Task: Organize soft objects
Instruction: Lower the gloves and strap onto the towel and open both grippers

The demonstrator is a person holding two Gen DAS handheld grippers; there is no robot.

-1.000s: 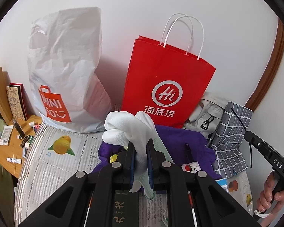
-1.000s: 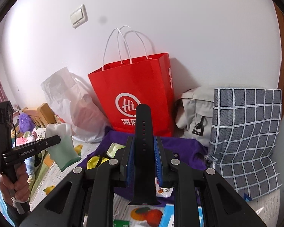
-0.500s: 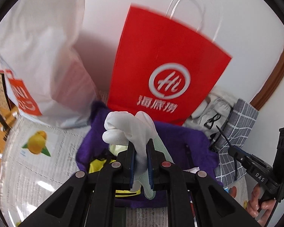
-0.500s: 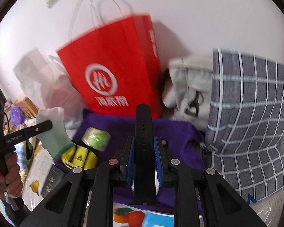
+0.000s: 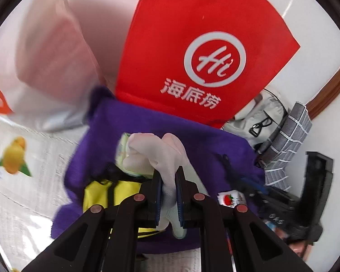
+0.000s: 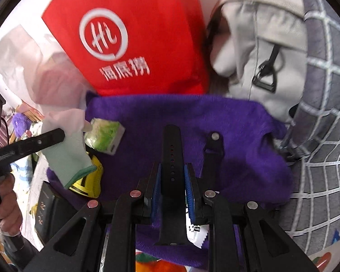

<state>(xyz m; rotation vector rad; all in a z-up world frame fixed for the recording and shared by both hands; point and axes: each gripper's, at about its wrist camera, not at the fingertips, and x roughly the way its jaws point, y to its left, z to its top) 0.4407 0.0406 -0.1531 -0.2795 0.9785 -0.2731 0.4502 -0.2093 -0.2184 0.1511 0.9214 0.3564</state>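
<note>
Left tongs (image 5: 168,184) clenched on white glove (image 5: 156,151), hanging above purple cloth (image 6: 238,136). Right tongs (image 6: 172,181) clenched on black strap (image 6: 171,158), above same cloth. Risk: limp glove slips from narrow pinch, lands on yellow pouch (image 5: 102,192).

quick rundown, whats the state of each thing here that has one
left gripper: shut on the glove
glove: held above the purple cloth, limp
right gripper: shut on the strap
strap: held upright over the cloth
second strap: lying flat on the cloth
purple cloth: spread out
red bag: standing upright
tissue pack: lying on the cloth
</note>
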